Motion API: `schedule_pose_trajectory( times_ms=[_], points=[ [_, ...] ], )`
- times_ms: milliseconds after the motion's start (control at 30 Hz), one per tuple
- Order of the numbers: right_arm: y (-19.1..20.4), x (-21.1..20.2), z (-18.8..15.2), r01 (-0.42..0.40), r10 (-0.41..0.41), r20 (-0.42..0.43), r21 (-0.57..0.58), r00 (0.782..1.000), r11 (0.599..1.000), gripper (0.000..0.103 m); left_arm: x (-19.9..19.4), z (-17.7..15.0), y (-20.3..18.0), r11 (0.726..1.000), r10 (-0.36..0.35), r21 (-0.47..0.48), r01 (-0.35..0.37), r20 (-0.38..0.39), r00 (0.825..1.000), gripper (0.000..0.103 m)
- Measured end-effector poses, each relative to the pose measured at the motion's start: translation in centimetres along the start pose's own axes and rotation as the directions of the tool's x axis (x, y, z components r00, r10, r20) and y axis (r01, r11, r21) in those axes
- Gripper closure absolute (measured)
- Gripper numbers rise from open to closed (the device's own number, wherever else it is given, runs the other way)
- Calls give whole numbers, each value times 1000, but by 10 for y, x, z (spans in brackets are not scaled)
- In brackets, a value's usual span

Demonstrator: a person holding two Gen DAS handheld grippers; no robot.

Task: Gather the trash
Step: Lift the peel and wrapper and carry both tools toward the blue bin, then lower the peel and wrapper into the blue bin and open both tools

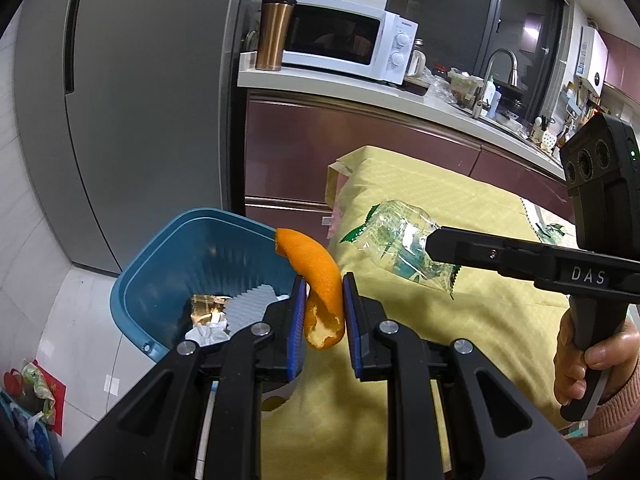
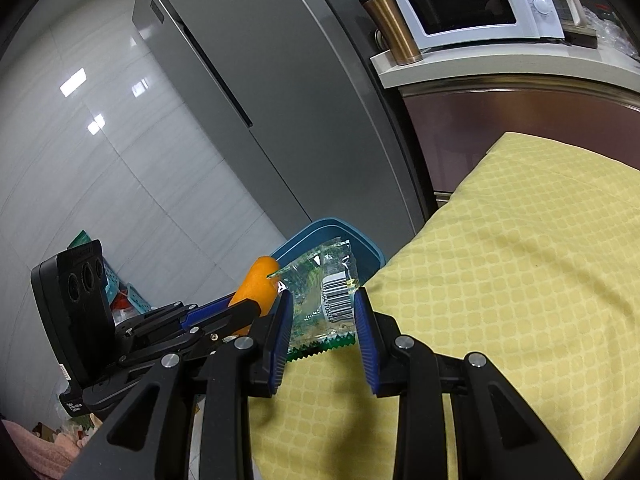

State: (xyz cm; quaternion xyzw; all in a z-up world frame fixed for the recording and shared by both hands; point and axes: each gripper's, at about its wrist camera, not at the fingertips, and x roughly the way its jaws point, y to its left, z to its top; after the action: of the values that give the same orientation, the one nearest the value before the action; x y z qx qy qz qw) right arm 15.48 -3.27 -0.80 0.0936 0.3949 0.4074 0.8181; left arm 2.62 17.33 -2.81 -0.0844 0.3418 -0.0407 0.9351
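Yellow cloth [image 2: 520, 264] covers the table beside a blue bin [image 1: 200, 248]. Left gripper [image 1: 323, 312] pinches an orange peel [image 1: 320, 280] near the bin's rim; right gripper [image 2: 322, 320] apparently clamps a clear wrapper [image 2: 324, 292] beside it.

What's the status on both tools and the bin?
Left tool shut on curved orange peel. Right tool shut on clear green-printed plastic wrapper. Blue plastic bin just ahead, path clear.
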Motion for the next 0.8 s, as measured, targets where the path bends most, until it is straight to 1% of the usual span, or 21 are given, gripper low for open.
schedule_pose_trajectory(
  times_ms=[467,800],
  points=[
    [11,16,10,5,-6,-23,-34,1000,999,74,3,1,16,999,32,-13,-32,-2,999,84],
    [20,37,18,15,-19,-59,-63,998,998,74,10,0,30,997,63,-32,-63,-15,998,84]
  ],
)
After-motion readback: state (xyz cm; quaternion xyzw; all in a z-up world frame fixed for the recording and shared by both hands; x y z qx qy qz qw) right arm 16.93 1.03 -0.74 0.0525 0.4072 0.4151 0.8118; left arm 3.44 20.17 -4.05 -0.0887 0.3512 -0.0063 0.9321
